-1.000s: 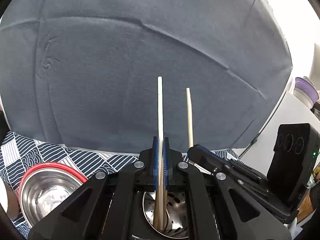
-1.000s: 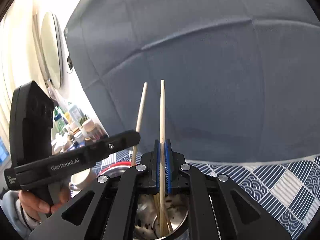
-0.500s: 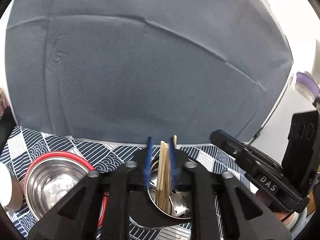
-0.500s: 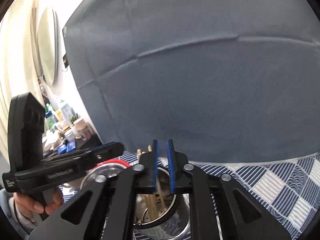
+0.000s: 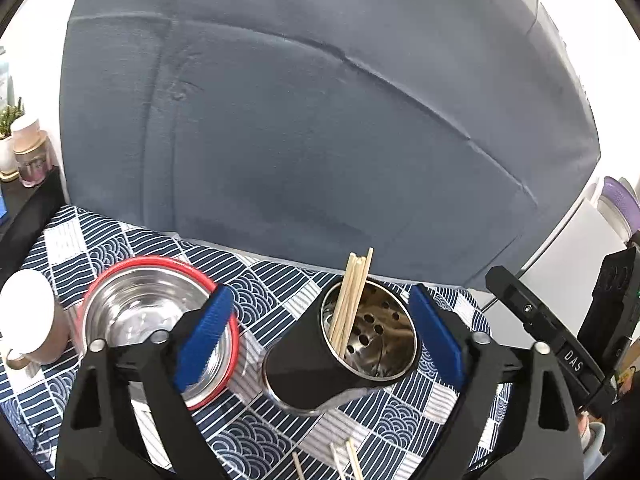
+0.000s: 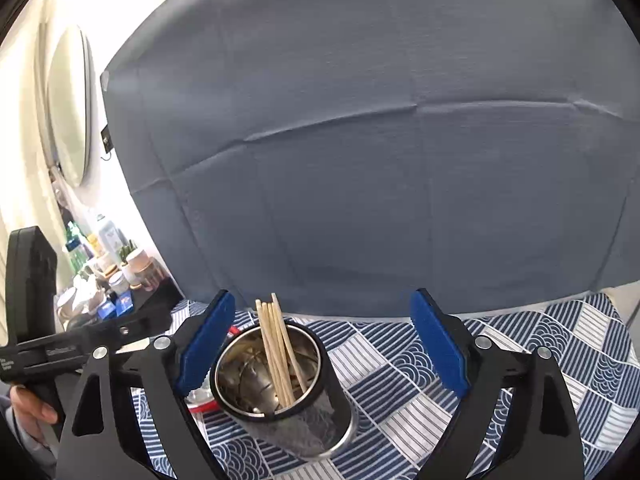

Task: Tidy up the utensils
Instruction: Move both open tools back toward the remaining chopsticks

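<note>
A perforated steel utensil holder (image 5: pixel 372 344) with a black sleeve stands on the patterned cloth, and several wooden chopsticks (image 5: pixel 352 292) lean inside it. My left gripper (image 5: pixel 320 340) is open and empty, its blue pads wide apart above and in front of the holder. In the right wrist view the same holder (image 6: pixel 276 384) with the chopsticks (image 6: pixel 276 344) sits between the fingers of my right gripper (image 6: pixel 320 344), which is open and empty. A few loose chopstick tips (image 5: pixel 340 460) lie on the cloth at the bottom edge of the left wrist view.
A red-rimmed steel bowl (image 5: pixel 144 320) sits left of the holder, with a white mug (image 5: pixel 28 320) further left. The blue and white cloth (image 6: pixel 520 360) covers the table. A grey fabric backdrop (image 5: pixel 320 120) stands behind. Bottles and jars (image 6: pixel 108 268) crowd a shelf at left.
Both grippers have opened and let their chopsticks drop into the holder, then drawn back and up. The chopsticks now stand in the holder.
</note>
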The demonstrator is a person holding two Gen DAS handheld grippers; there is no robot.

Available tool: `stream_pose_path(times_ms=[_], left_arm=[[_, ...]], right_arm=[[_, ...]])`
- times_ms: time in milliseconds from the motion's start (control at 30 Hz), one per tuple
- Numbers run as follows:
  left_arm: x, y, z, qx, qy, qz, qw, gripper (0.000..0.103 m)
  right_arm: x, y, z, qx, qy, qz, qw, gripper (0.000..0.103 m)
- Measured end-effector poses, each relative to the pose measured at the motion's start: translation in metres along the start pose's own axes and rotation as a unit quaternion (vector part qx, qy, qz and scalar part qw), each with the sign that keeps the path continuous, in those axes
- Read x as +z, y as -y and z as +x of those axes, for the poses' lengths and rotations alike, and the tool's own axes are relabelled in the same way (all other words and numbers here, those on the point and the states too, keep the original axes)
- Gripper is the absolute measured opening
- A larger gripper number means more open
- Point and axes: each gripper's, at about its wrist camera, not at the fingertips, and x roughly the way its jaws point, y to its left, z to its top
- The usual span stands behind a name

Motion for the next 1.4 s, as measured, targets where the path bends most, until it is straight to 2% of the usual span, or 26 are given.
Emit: stream_pose_path(times_ms=[33, 200, 367, 567, 767, 967, 1400], left_arm=[[-0.002, 0.001, -0.003, 0.007, -0.003, 0.002, 1.0, 0.098], [-0.014, 0.002, -0.006, 0.035, -0.03, 0.015, 0.9988, 0.097], [-0.034, -0.003, -0.008, 0.043, -0.053, 0.013, 0.9975, 0.097], [-0.067, 0.001, -0.001, 0.058, -0.096, 0.034, 0.9931, 0.097], [-0.11, 0.004, 0.013, 0.07, -0.152, 0.064, 0.9838, 0.097], [-0.147, 0.006, 0.027, 0.085, -0.214, 0.106, 0.9673, 0.097], [-0.191, 0.001, 0.046, 0.107, -0.276, 0.127, 0.9468, 0.097]], right_arm=[[-0.001, 0.001, -0.002, -0.002, -0.002, 0.002, 1.0, 0.087], [-0.013, 0.008, -0.009, -0.02, -0.022, 0.018, 0.999, 0.088], [-0.033, 0.014, -0.016, -0.035, -0.043, 0.028, 0.998, 0.088], [-0.065, 0.024, -0.018, -0.056, -0.083, 0.034, 0.994, 0.088], [-0.102, 0.039, -0.016, -0.074, -0.13, 0.05, 0.987, 0.088], [-0.132, 0.052, -0.012, -0.076, -0.169, 0.089, 0.979, 0.088], [-0.181, 0.038, 0.004, -0.082, -0.245, 0.058, 0.964, 0.088]])
